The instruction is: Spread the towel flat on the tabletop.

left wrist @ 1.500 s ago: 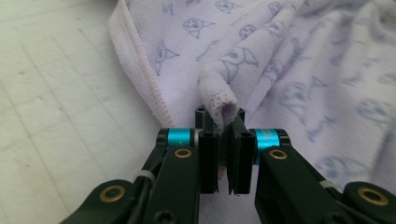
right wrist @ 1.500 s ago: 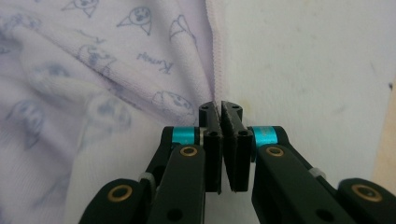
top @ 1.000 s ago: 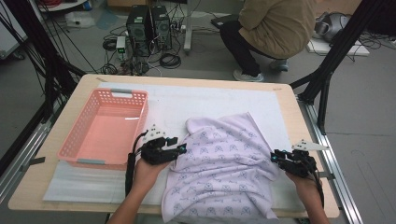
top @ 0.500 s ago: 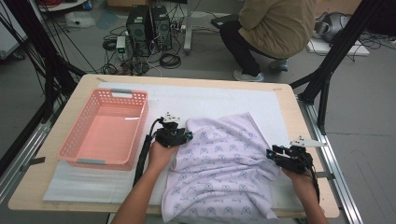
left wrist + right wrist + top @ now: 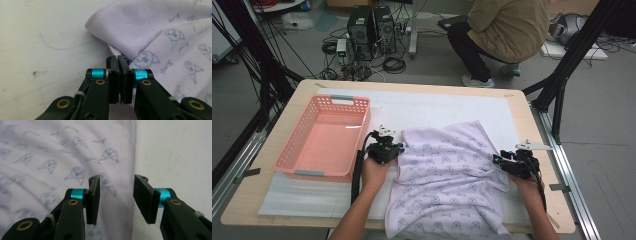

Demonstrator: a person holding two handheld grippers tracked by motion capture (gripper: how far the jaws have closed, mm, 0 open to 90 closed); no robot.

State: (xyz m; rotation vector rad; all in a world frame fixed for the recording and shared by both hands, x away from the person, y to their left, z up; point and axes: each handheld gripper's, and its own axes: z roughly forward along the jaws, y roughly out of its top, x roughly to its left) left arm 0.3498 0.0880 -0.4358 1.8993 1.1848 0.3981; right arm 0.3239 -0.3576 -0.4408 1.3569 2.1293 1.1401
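Note:
A lilac cloth [image 5: 447,175] printed with small cartoon faces lies rumpled on the white mat, hanging slightly over the table's near edge. My left gripper [image 5: 400,147] is at the cloth's left edge. In the left gripper view its jaws are pressed together [image 5: 117,59] with the hem of the cloth [image 5: 155,32] running in between the tips, beside a folded-over corner. My right gripper [image 5: 498,161] is at the cloth's right edge. It stands open [image 5: 117,181], one jaw over the cloth [image 5: 62,157] and the other over the bare mat, astride the hem.
A pink plastic basket [image 5: 294,164] with nothing in it stands on the left of the mat [image 5: 437,107], close to my left gripper. The wooden table [image 5: 542,165] has black frame posts at both sides. A person [image 5: 512,30] crouches on the floor beyond the far edge, near computer towers [image 5: 372,25].
My left gripper has moved away from me along the cloth's left edge and the hem there has shifted slightly left. The right gripper has edged a little toward the cloth.

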